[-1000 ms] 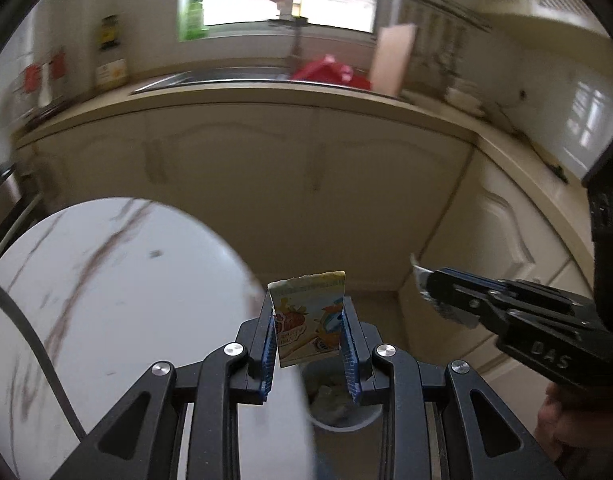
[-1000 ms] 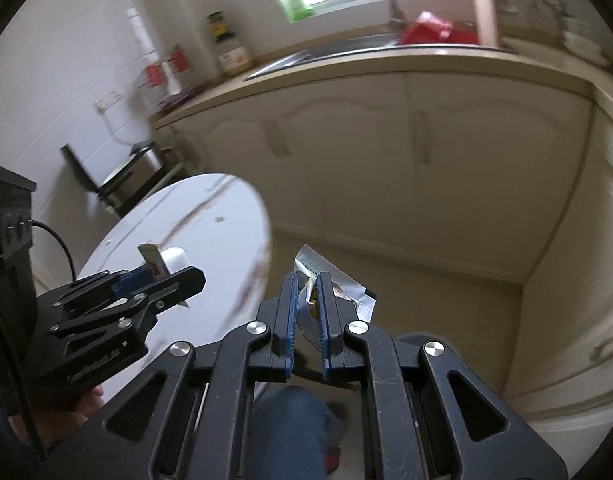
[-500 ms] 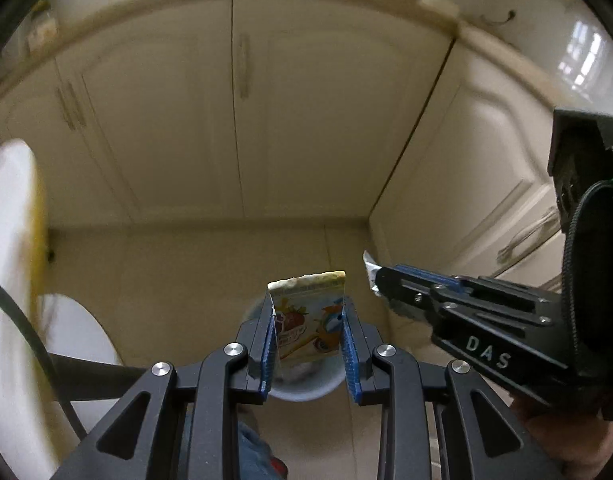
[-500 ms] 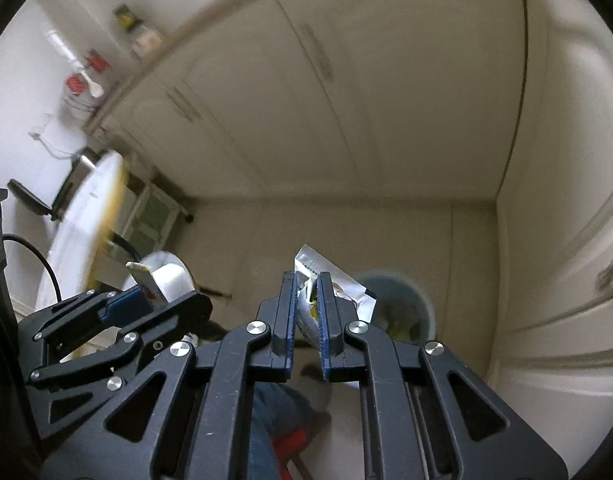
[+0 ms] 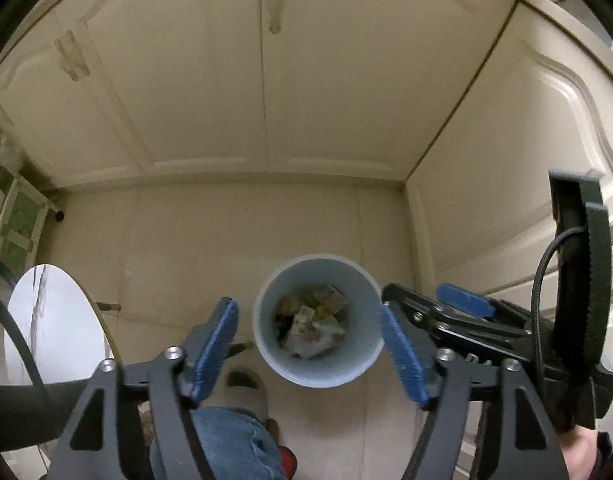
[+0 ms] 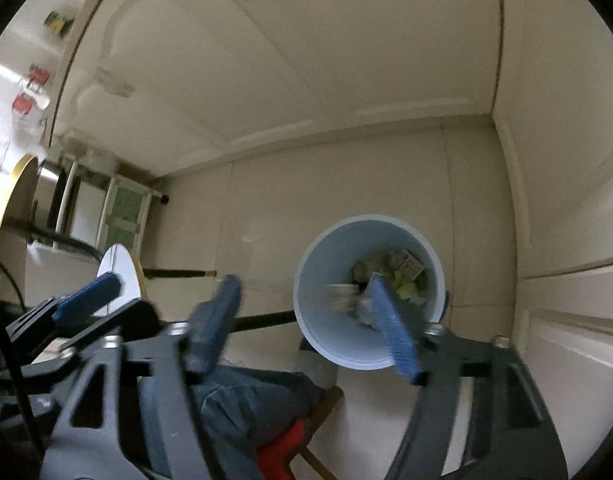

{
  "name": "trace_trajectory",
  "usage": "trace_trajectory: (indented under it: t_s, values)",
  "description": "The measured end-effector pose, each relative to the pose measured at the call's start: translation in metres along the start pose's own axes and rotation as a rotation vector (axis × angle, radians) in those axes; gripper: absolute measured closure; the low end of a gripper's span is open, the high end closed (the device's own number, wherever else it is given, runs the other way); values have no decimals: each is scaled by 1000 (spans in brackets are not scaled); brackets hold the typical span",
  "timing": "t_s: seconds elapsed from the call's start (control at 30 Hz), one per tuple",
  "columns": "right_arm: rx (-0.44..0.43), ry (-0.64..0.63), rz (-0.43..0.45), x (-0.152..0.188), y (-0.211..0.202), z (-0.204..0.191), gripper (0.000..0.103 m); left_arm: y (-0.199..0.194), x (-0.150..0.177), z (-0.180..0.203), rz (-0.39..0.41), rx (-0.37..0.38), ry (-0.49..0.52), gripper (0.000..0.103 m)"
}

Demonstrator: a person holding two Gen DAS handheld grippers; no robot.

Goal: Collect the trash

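Observation:
A pale blue round bin [image 5: 362, 308] stands on the tiled floor below both grippers, with several wrappers and packets [image 5: 312, 322] lying in its bottom. My left gripper [image 5: 312, 340] hangs above it, jaws opening, nothing between the blue pads. In the right wrist view the same bin [image 6: 318, 280] lies under my right gripper [image 6: 306, 312], whose jaws are opening too and hold nothing; a blurred pale piece [image 6: 340, 294] shows inside the bin near its right finger. The right gripper's fingers [image 5: 462, 306] reach in from the right of the left wrist view.
Cream cabinet doors [image 5: 262, 80] meet in a corner behind the bin. A white marble-topped round table [image 5: 54, 328] with a gold rim is at the left. The person's jeans leg [image 5: 222, 444] and a slipper [image 5: 246, 390] are just in front of the bin.
Both grippers dropped toward the bin and tilted down. Their jaws spread apart; the colourful packet left the left one and the silver wrapper left the right one.

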State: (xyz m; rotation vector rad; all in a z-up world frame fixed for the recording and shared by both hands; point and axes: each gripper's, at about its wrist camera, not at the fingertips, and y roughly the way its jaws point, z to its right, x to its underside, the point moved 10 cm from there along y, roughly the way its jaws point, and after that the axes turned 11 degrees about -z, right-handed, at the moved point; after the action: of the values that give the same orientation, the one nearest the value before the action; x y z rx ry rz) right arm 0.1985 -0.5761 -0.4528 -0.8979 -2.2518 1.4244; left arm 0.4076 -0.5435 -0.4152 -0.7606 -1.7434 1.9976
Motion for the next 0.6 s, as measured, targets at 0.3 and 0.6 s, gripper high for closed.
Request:
trace_trajectory:
  t_s: [0.3,0.6]
  values:
    - [62,98,38,1,-11,20,0,-10,6,17,42,-57,26,15]
    - [62,107,152,8,-70,7,0,-67,42,25,150,-16,48,6]
